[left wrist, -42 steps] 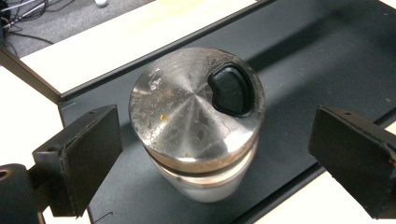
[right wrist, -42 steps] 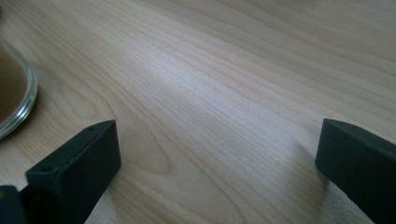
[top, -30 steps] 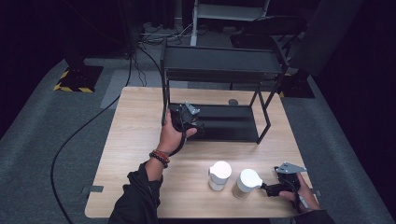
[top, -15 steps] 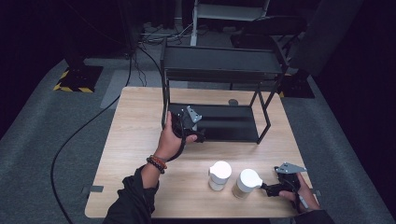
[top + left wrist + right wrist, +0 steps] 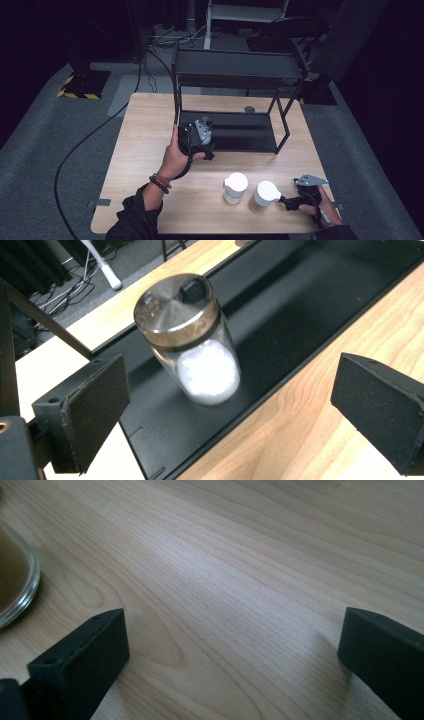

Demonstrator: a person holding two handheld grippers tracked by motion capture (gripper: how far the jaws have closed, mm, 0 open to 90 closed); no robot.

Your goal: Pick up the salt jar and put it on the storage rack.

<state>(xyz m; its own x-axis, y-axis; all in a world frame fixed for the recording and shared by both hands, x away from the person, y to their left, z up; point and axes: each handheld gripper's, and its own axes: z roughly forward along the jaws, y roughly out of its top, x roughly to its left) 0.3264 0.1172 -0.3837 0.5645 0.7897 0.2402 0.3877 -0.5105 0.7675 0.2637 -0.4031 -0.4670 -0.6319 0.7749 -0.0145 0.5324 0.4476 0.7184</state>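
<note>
Left tongs (image 5: pixel 227 405) spread, nudged closer to shaker (image 5: pixel 192 340) on rack shelf (image 5: pixel 310 315), right tongs (image 5: pixel 235 655) spread, unmoved

Light from above falls on the bench (image 5: pixel 150 150) and leaves the floor and far background almost black. In the left gripper view the glass jar (image 5: pixel 192 340) is slightly blurred, with glare on its metal lid. The right gripper view is soft and washed out, with faint shadows.
</note>
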